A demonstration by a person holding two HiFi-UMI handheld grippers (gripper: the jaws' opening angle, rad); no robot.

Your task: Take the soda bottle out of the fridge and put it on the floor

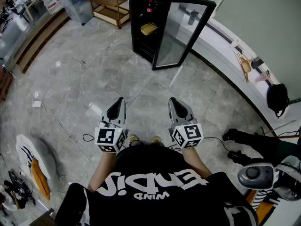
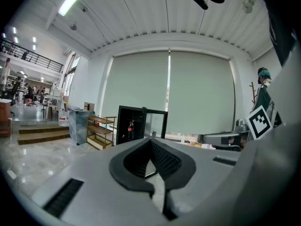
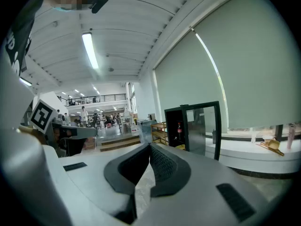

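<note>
The left gripper (image 1: 120,100) and right gripper (image 1: 172,100) keep their bumpy jaws pressed together, empty. At the top middle, the boxy black fridge (image 1: 134,32) holds the soda bottle (image 1: 150,5).

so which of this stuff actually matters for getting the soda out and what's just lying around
For the job:
- soda bottle, standing inside the fridge, whose door is open
- floor
- left gripper and right gripper, both shut and empty

Just lying about:
- wooden shelf unit
- yellow dish in the fridge
- black bag
- white plug
</note>
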